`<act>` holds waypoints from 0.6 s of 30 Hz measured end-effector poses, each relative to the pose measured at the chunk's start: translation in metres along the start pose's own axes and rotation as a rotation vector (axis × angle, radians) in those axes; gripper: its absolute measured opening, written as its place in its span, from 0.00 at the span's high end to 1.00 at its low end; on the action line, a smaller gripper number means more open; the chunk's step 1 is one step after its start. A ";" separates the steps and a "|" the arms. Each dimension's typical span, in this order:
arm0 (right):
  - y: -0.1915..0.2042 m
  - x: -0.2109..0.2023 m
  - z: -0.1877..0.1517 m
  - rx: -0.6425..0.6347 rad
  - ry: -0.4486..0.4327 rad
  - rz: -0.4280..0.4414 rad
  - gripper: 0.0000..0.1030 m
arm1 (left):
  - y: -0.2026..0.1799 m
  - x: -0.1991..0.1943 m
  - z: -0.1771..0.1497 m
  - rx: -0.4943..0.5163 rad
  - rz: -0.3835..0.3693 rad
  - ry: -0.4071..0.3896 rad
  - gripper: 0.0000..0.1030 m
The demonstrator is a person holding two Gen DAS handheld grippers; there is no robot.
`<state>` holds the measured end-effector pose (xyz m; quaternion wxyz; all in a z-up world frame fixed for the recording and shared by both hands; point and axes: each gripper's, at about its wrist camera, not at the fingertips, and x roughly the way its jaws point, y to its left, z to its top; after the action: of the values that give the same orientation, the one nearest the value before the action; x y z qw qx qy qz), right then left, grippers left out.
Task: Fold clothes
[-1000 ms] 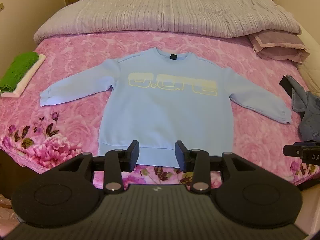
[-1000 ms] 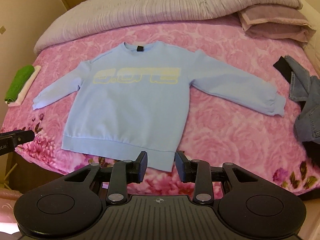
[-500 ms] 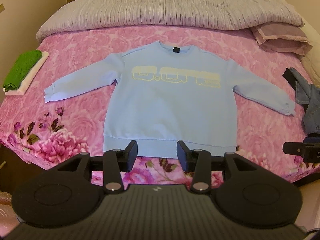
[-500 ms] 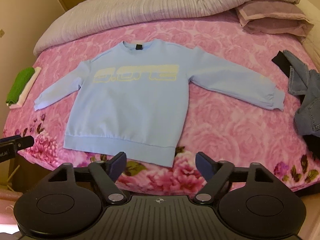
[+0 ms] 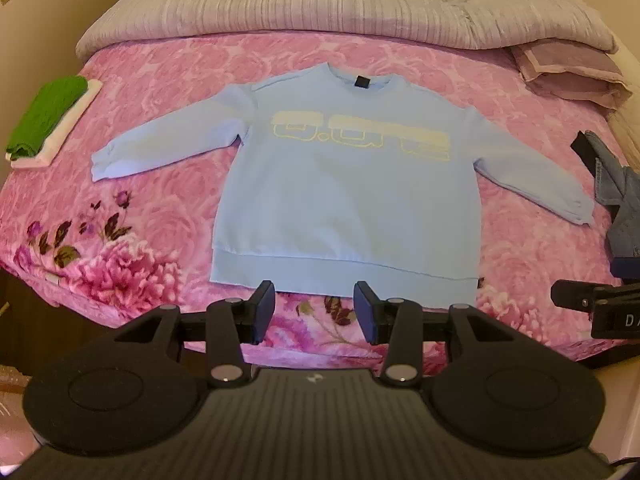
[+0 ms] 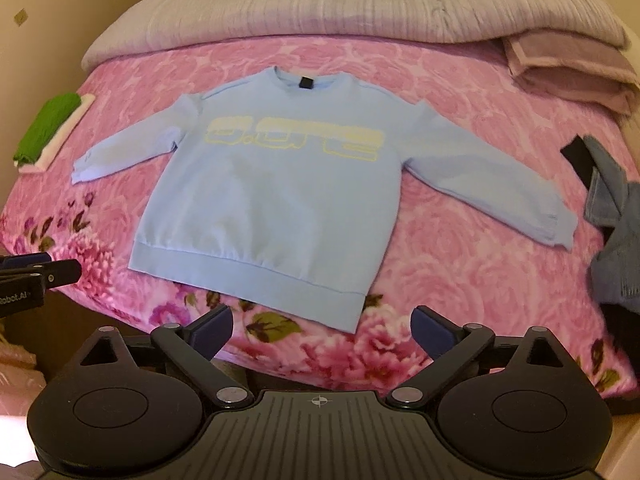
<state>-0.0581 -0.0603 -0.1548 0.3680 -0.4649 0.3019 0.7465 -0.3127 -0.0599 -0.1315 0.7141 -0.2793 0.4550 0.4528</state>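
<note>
Sweatshirt (image 6: 276,200) lay flat, face up, on the bed (image 6: 460,280), unfolded.
Your right gripper (image 6: 322,330) had just spread wide, empty; your left gripper (image 5: 315,312) stood part-open, empty. Folding hadn't begun.

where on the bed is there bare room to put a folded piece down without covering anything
Bare pink blanket lies between the sweatshirt body and its sleeve toward the jeans. A smaller bare patch sits below the other sleeve, toward the green folded stack. A strip runs between the collar and the grey duvet. The jeans edge is crowded.
</note>
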 end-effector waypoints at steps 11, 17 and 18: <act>0.011 0.016 0.002 -0.058 0.047 0.001 0.01 | 0.009 0.001 -0.011 -0.057 0.026 0.013 0.60; 0.012 0.017 0.004 -0.070 0.046 0.008 0.01 | 0.008 -0.001 -0.009 -0.062 0.038 0.002 0.57; 0.012 0.017 0.004 -0.071 0.046 0.009 0.01 | 0.008 -0.001 -0.009 -0.061 0.036 0.003 0.57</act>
<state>-0.0748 -0.0593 -0.1676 0.3411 -0.4934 0.2857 0.7474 -0.3235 -0.0637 -0.1342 0.6964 -0.2934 0.4469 0.4787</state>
